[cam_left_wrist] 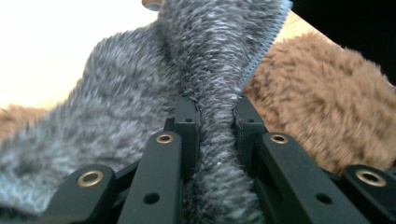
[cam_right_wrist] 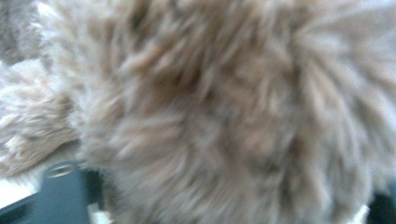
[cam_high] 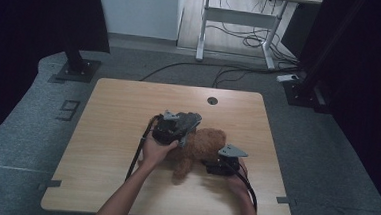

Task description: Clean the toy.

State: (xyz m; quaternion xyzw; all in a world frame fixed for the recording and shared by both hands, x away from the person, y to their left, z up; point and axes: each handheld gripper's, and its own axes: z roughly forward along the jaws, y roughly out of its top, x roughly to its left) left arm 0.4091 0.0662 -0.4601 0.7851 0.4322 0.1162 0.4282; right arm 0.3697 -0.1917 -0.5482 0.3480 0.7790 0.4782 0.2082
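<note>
The left gripper (cam_left_wrist: 212,116) is pinching a fold of grey fleece garment (cam_left_wrist: 140,93) beside the brown teddy bear (cam_high: 203,148), mid-table (cam_high: 108,112). The right gripper (cam_high: 220,165) is pressing against the bear's side; its opening cannot be judged. Advisable: keep the bear pinned while drawing the fleece evenly.

Brown teddy bear (cam_high: 204,144) in shaggy, matt plush, grey garment (cam_left_wrist: 140,93) of short fuzzy fleece with a ribbed knit edge (paler grey), left gripper (cam_left_wrist: 212,114) jaws matt black plastic with brass-coloured eyelets, tabletop (cam_high: 118,113) pale smooth wood grain, low sheen
</note>
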